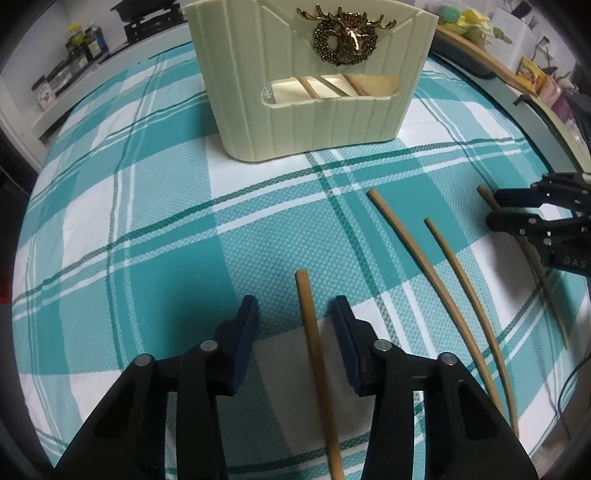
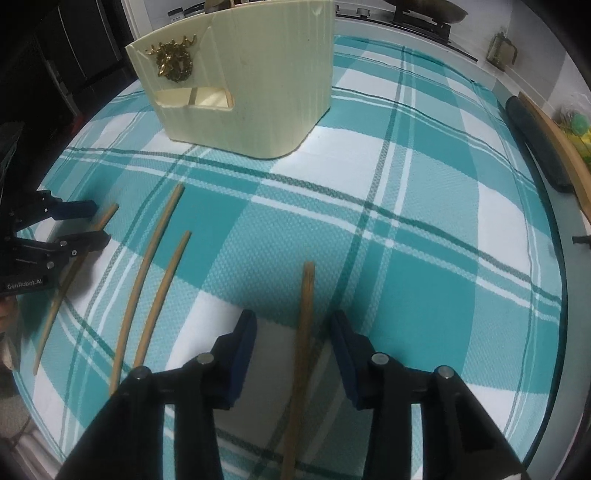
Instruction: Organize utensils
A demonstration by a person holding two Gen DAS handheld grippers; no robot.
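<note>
Several wooden chopsticks lie on the teal plaid cloth (image 1: 147, 229). One chopstick (image 1: 318, 363) runs between the fingers of my left gripper (image 1: 295, 310), which is open, with gaps showing at both blue pads. Another chopstick (image 2: 306, 291) lies between the fingers of my right gripper (image 2: 293, 321), also open and not pressing it. Two more chopsticks (image 1: 436, 277) (image 2: 147, 280) lie between the grippers. In the left wrist view the right gripper (image 1: 495, 208) shows at the right edge, and in the right wrist view the left gripper (image 2: 99, 221) shows at the left. The cream holder (image 1: 314, 125) (image 2: 258, 92) with a gold deer emblem stands behind and has sticks inside.
Bottles (image 1: 85, 44) and a black stove (image 1: 147, 14) stand on a counter beyond the table. A wooden rail (image 1: 476, 48) and a dark roll (image 2: 535, 140) run along the table's right edge. Plaid cloth stretches between the chopsticks and the holder.
</note>
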